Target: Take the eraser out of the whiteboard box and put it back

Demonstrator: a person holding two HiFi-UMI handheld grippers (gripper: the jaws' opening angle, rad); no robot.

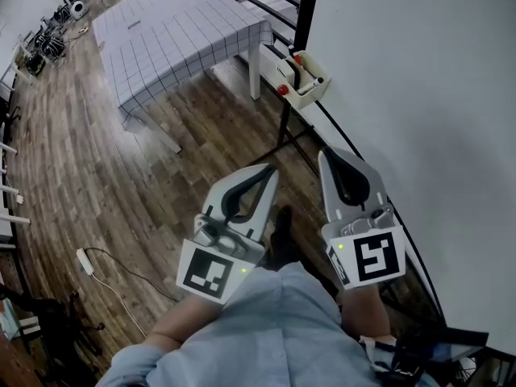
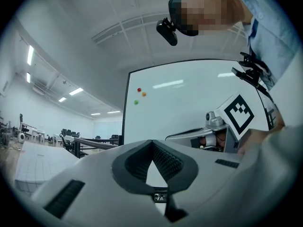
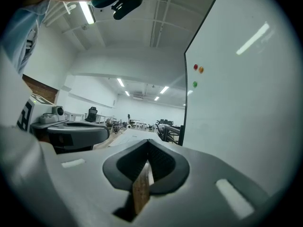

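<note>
The cream whiteboard box (image 1: 312, 92) hangs on the lower rim of the whiteboard (image 1: 419, 95), far ahead of both grippers. Dark and white items stand in it, with a red cap (image 1: 282, 89) beside it; I cannot tell the eraser apart. My left gripper (image 1: 272, 170) and right gripper (image 1: 325, 155) hover side by side above the wooden floor, pointing toward the box and well short of it. Both are shut with nothing between the pads. The left gripper (image 2: 151, 142) and the right gripper (image 3: 148, 141) each show their tips meeting, and only floor and board show through the gap.
A table with a checked cloth (image 1: 177, 31) stands ahead on the left, near the board's black stand (image 1: 284, 127). A power strip with a cable (image 1: 85, 260) lies on the floor at left. Small coloured magnets (image 2: 138, 90) sit high on the whiteboard (image 3: 246, 103).
</note>
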